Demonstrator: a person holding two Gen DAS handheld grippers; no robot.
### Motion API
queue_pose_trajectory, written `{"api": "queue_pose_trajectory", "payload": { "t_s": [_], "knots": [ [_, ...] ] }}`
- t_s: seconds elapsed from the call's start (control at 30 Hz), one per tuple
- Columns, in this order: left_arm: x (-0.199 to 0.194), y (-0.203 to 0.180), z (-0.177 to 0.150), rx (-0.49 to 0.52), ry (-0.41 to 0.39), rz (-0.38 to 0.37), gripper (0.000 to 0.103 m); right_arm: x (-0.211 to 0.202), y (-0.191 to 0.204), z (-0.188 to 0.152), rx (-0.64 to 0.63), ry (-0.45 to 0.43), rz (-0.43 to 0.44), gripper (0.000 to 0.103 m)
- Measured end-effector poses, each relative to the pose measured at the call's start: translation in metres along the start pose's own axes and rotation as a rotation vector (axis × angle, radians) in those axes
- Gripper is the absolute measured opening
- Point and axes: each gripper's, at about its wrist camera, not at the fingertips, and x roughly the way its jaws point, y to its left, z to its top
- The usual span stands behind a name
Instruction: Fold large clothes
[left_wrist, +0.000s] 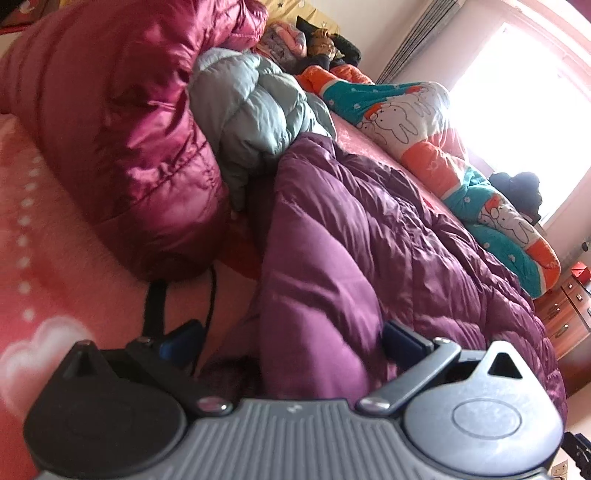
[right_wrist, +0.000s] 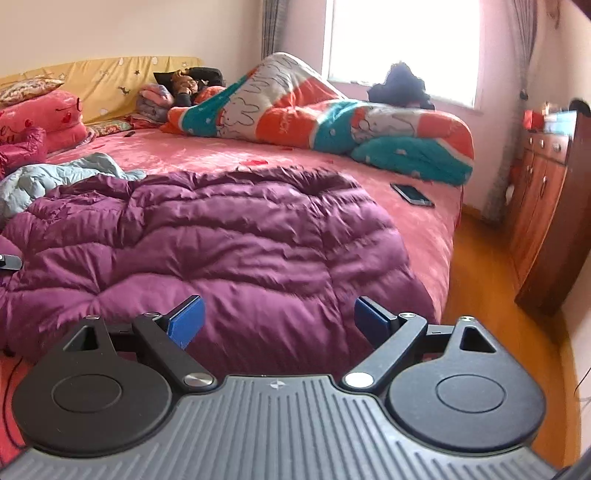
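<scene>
Purple down jacket (right_wrist: 207, 236) spread flat across the near part of the bed (right_wrist: 424, 236), its near hem at the bed's near edge, its long axis running away toward the headboard end. Right gripper (right_wrist: 279, 321) hovers just over that near hem, blue pads spread wide, nothing between them. Over on the far side of the garment, the left gripper (left_wrist: 288, 343) is low at the jacket's side edge, also wide, and a raised fold of purple fabric (left_wrist: 317, 325) sits right between its pads; whether they press it I cannot tell, the gap looks too broad for a grip. So the left is the nearer one to cloth. Beyond lie a magenta jacket (left_wrist: 122, 122) and a pale blue one (left_wrist: 255, 110), touching the purple coat's far end. A phone (right_wrist: 412, 194) rests near the bed's right edge, well apart.
</scene>
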Motion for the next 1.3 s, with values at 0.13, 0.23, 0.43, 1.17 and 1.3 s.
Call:
{"api": "queue_pose_trajectory", "payload": {
  "t_s": [0.13,0.23,0.43,1.17,1.3],
  "knots": [
    [-0.020,-0.008,-0.008,0.033,-0.025,0.000,0.102,-0.006,-0.017,-0.008,0.020,0.017,0.023,0.103],
    [-0.042,-0.016,-0.017,0.053,-0.053,-0.011,0.102,-0.009,-0.031,-0.012,0.087,0.037,0.051,0.103],
    [-0.091,-0.032,-0.029,0.099,-0.108,-0.019,0.102,-0.010,-0.060,-0.019,0.202,0.088,0.088,0.103],
    [-0.249,-0.107,-0.018,0.177,-0.321,-0.062,0.102,-0.064,-0.150,-0.039,0.411,-0.021,0.094,0.103],
    [-0.232,-0.107,-0.008,0.194,-0.300,-0.049,0.102,-0.072,-0.161,-0.040,0.426,-0.028,0.092,0.103]
  ]
}}
